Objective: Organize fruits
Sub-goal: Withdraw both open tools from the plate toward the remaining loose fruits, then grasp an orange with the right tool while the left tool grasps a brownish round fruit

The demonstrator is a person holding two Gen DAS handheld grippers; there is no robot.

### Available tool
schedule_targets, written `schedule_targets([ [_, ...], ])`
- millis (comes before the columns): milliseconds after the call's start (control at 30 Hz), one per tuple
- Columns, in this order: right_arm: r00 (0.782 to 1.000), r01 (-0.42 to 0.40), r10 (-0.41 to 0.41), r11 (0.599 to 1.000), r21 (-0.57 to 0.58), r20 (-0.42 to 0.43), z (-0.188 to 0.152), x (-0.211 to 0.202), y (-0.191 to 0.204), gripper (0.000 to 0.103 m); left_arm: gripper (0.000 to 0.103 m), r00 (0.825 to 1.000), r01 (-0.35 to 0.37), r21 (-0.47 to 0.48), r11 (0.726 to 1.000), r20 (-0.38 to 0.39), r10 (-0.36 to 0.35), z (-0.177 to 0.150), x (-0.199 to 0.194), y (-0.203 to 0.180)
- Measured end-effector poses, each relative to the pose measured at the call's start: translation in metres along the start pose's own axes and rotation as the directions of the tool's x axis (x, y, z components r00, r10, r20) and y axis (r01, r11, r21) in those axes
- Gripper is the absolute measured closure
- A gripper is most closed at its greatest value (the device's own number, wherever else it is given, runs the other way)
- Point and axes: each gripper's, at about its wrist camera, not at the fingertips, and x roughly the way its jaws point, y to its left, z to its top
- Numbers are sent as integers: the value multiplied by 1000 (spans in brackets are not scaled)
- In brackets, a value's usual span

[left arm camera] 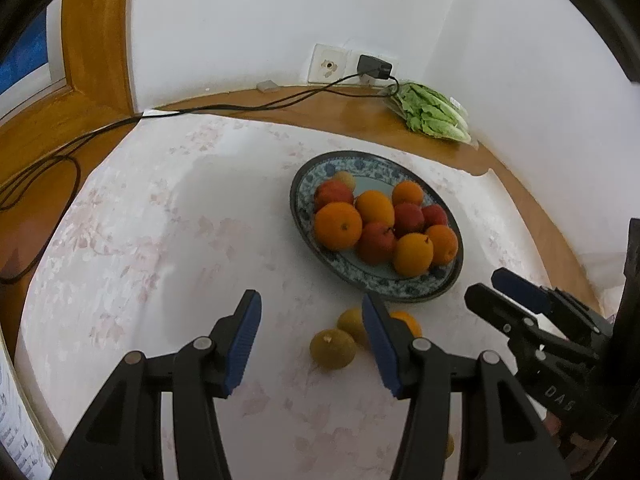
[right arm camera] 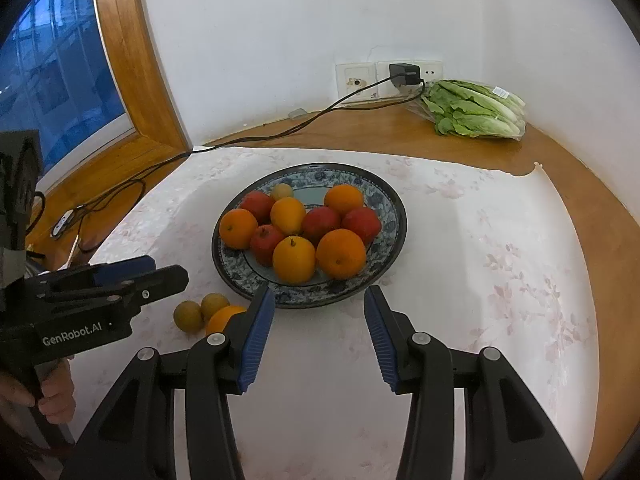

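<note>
A blue-patterned plate (left arm camera: 404, 298) (right arm camera: 394, 204) on the floral cloth holds several oranges (right arm camera: 341, 253) and red apples (right arm camera: 320, 222), with a small yellow-green fruit at its back. Two yellow-green fruits (left arm camera: 332, 349) (right arm camera: 187, 316) and one orange (left arm camera: 409, 321) (right arm camera: 222, 319) lie loose on the cloth by the plate's near rim. My left gripper (left arm camera: 312, 342) (right arm camera: 168, 270) hovers open above these loose fruits and touches none of them. My right gripper (right arm camera: 318, 338) (left arm camera: 486, 286) is open and empty just short of the plate's near rim.
A bagged lettuce (left arm camera: 436, 114) (right arm camera: 476, 110) lies in the back right corner on the wooden top. A charger (right arm camera: 404, 74) sits in the wall socket, and its cable (right arm camera: 248, 140) trails left past the wooden window frame. A hand (right arm camera: 52, 396) holds the left gripper.
</note>
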Motion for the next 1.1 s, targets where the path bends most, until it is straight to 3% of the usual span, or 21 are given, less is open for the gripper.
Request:
schedule_targets([
  [733,999,-14,14,1000,5,-33,-11,-3,15,55,48,998,20,16,1000,-57,-19,-25,12,-1],
  [1000,998,-32,32,999,11,-55,-14,3,19,55,74,996,71,31,997,-65,-69,-27,15,-5],
  [1100,997,-37,38,999,11,-64,-14,5,22,55,74,997,60,33,998,-60,-57,-27,15,-5],
])
